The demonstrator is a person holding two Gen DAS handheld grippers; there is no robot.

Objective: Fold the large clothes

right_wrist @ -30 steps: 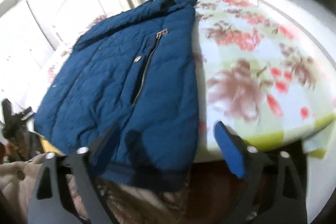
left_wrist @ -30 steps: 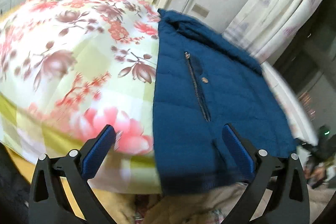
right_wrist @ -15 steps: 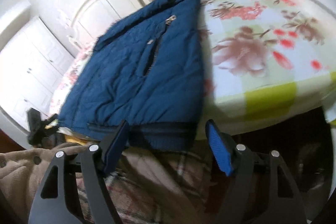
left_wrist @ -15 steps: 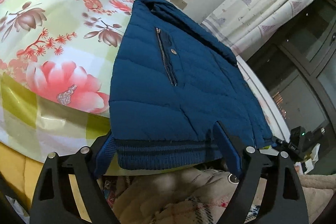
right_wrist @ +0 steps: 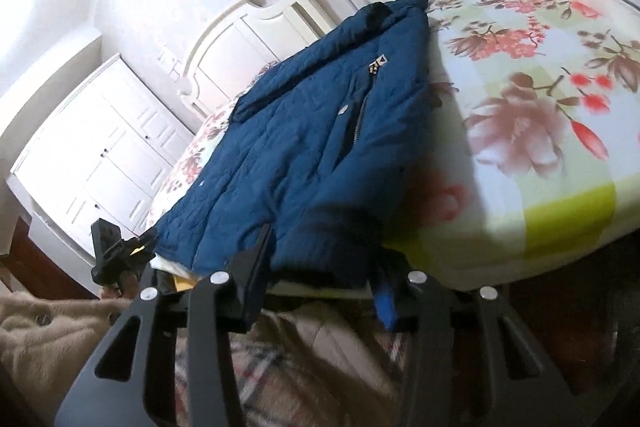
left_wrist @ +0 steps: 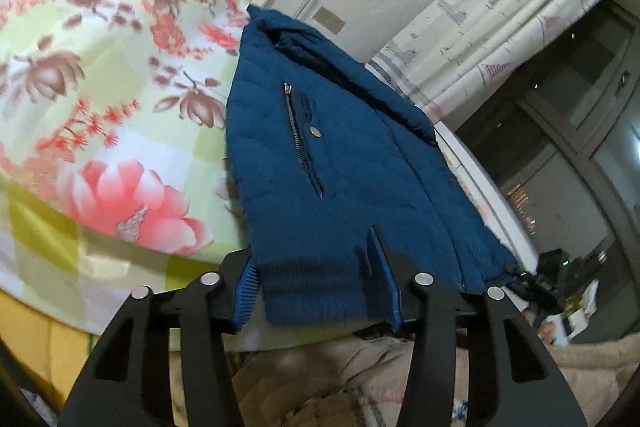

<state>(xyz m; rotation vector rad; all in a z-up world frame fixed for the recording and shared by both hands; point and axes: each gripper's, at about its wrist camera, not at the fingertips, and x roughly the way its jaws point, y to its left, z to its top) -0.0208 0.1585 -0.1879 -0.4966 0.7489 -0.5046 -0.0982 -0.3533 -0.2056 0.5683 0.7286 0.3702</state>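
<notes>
A blue jacket [left_wrist: 340,163] lies flat on the bed [left_wrist: 100,131], folded in half along its length, with the collar toward the headboard [right_wrist: 256,39] and the ribbed hem [left_wrist: 316,291] at the foot edge. The zipper [left_wrist: 296,131] of a pocket faces up, with a small snap button just beside it. The bed has a sheet with big pink and brown flowers.

The left gripper [left_wrist: 316,287] is at one corner of the hem. Its fingers stand apart on both sides of the ribbed band, and the cloth sits between them; I cannot tell if the pads press it. The right gripper [right_wrist: 320,267] is at the other corner of the hem [right_wrist: 332,247], also with the fingers apart around the dark band. In the right wrist view the left gripper [right_wrist: 120,251] shows at the far corner of the jacket [right_wrist: 304,131].

A white wardrobe [right_wrist: 100,155] stands beside the headboard, and a curtain [left_wrist: 500,27] hangs near a dark window.
</notes>
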